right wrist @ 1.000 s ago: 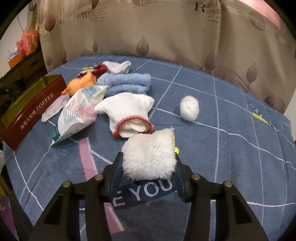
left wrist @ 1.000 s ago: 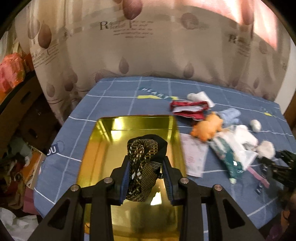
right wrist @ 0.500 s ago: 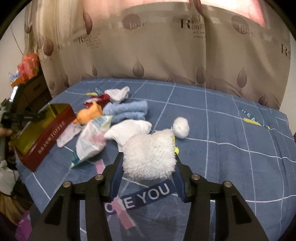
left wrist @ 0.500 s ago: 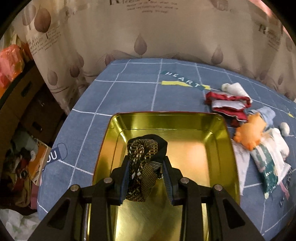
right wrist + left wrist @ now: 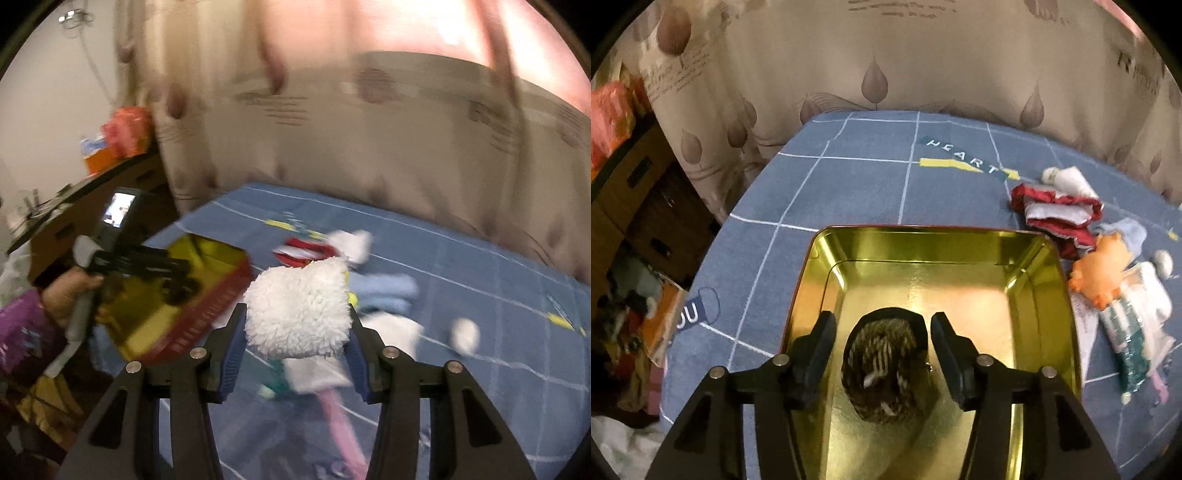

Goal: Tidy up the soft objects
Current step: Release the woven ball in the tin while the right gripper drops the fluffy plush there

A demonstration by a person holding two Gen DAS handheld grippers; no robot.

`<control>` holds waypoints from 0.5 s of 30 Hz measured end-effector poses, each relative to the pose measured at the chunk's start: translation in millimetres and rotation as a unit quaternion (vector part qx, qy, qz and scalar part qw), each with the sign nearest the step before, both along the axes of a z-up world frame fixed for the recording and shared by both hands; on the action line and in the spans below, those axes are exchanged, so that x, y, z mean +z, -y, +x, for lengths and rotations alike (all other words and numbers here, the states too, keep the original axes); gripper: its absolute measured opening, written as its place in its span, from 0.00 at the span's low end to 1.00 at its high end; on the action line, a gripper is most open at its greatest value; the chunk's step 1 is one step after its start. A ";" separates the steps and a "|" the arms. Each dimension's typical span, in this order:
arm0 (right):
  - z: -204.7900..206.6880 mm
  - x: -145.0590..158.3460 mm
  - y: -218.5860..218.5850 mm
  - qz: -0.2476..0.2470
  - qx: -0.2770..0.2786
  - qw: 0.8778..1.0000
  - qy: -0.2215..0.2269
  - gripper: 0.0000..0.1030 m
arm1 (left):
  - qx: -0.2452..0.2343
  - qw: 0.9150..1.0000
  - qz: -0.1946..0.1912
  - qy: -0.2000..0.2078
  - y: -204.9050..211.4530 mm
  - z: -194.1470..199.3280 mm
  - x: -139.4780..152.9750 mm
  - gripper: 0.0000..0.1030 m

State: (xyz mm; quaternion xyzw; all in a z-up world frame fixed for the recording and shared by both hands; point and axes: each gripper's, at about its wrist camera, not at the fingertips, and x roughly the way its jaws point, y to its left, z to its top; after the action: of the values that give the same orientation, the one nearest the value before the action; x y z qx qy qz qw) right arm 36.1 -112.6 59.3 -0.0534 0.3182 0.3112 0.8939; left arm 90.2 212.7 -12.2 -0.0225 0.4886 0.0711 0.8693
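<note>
Left gripper spread wide over gold tin — patterned sock loose inside, near end. Right gripper clamps fluffy white pad, tin to left. Risk — pad snagging tin rim, springing out.

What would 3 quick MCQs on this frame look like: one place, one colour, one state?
1. Where is the patterned dark sock?
A. inside the gold tin
B. on the blue cloth
C. on the cardboard boxes

2. What colour is the fluffy item in the right claw?
A. orange
B. white
C. red

3. How is the left claw?
A. shut on the sock
B. open
C. out of view

Answers:
1. A, it lies on the floor of the gold tin.
2. B, its pile is white.
3. B, gaps show between both fingers and the sock.
</note>
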 end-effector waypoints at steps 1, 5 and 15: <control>1.5 3.5 -14.7 0.004 0.016 1.000 -0.002 0.44 | 0.008 1.000 -0.016 0.006 -5.7 -5.2 3.5 0.53; 9.4 9.9 -66.5 0.003 0.072 0.997 -0.009 0.44 | 0.041 0.998 -0.042 0.033 -18.0 -36.1 21.9 0.54; 63.2 -34.6 -206.8 -0.047 0.153 0.982 -0.096 0.45 | 0.105 0.993 -0.007 0.044 -6.4 -145.4 35.2 0.56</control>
State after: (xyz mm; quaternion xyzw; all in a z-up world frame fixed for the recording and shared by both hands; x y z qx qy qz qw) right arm 99.3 94.2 24.7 -0.1132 0.4053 0.4323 0.7975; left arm -55.2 219.1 23.0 -0.0828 0.4451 0.1580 0.8775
